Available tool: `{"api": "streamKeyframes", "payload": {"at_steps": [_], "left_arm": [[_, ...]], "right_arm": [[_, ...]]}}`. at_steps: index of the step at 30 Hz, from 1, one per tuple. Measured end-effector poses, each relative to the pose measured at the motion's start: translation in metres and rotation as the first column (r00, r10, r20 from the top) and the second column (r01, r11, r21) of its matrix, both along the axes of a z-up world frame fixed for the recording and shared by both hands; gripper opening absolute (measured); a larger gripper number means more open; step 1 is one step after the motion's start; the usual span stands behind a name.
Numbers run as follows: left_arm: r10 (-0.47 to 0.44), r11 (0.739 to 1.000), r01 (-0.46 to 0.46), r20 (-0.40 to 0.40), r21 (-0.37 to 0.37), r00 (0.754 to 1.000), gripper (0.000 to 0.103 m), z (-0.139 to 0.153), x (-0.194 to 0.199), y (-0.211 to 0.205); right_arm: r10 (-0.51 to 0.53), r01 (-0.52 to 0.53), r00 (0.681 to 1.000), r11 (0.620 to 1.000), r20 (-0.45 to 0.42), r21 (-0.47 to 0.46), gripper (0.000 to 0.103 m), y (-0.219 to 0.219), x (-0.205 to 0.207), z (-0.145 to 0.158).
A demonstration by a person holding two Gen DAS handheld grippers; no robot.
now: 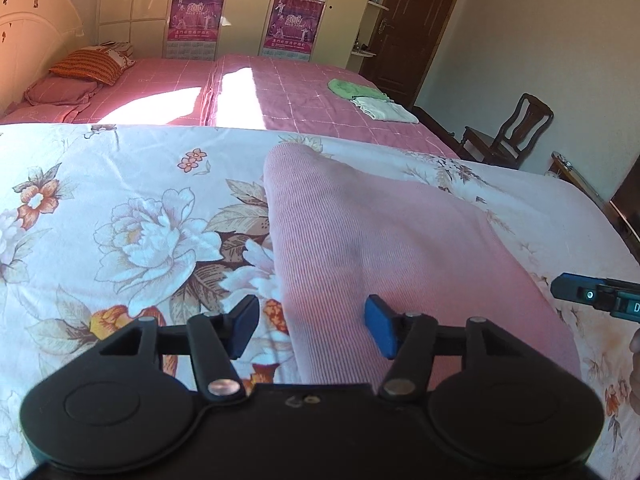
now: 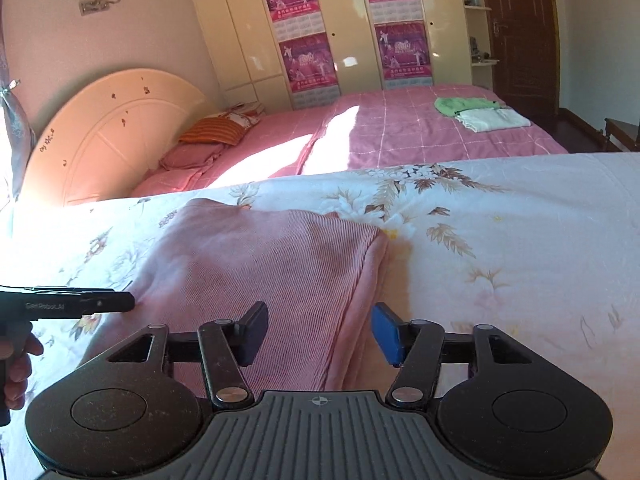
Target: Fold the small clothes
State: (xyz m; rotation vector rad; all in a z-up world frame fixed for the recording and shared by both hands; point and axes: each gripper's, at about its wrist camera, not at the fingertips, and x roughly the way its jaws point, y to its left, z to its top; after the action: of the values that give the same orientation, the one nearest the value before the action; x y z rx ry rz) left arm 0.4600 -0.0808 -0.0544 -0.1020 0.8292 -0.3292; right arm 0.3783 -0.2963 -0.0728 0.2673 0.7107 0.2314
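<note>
A pink ribbed garment lies folded flat on the floral sheet. My left gripper hovers open over the garment's near left edge, with nothing pinched between its blue pads. In the right wrist view the same garment spreads to the left, and its folded right edge runs between the fingers of my right gripper. That gripper is open, with its pads clear of the cloth. Each gripper shows in the other's view: the right gripper at the right edge, the left gripper at the left, held by a hand.
Beyond the floral sheet stands a pink checked bed with a green cloth and a folded white cloth on it. Pillows lie by the headboard. A wooden chair and a dark door are at the right.
</note>
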Motion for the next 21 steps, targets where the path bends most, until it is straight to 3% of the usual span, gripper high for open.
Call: {"api": "streamKeyframes", "payload": {"at_steps": [3,6,9,12,14,15,19,21], "left_arm": [[0.001,0.999,-0.001,-0.009,-0.034,1.000,0.063,-0.002,-0.019,0.012],[0.001,0.997,-0.004,-0.035,-0.078,0.999,0.063,-0.009,-0.031,0.020],[0.015,0.995,-0.020,-0.050,-0.095,0.999,0.063,-0.013,-0.034,0.023],[0.022,0.996,-0.027,-0.063,-0.086,0.998,0.063,-0.018,-0.035,0.019],[0.023,0.997,-0.028,-0.063,-0.077,0.998,0.063,-0.020,-0.035,0.017],[0.022,0.997,-0.027,-0.065,-0.073,0.998,0.063,-0.021,-0.035,0.017],[0.009,0.998,-0.014,-0.076,-0.067,0.997,0.063,-0.020,-0.037,0.014],[-0.008,0.999,0.004,-0.083,-0.054,0.997,0.063,-0.019,-0.041,0.010]], "right_arm": [[-0.038,0.038,0.999,0.997,-0.008,0.060,0.040,-0.010,-0.033,-0.001],[-0.038,0.041,0.999,0.995,-0.027,0.093,0.039,-0.012,-0.052,-0.005],[0.004,0.002,0.999,0.994,-0.053,0.111,0.039,-0.005,-0.053,-0.009],[0.030,-0.025,0.996,0.997,-0.079,0.070,0.039,0.009,-0.048,-0.016],[0.052,-0.046,0.994,0.997,-0.101,0.058,0.020,0.017,-0.046,-0.022],[0.062,-0.059,0.993,0.998,-0.102,0.028,0.003,0.022,-0.045,-0.025],[0.059,-0.066,0.995,0.994,-0.086,-0.085,0.002,0.024,-0.048,-0.025],[0.043,-0.052,0.994,0.995,-0.105,-0.088,0.002,0.012,-0.050,-0.026]]}}
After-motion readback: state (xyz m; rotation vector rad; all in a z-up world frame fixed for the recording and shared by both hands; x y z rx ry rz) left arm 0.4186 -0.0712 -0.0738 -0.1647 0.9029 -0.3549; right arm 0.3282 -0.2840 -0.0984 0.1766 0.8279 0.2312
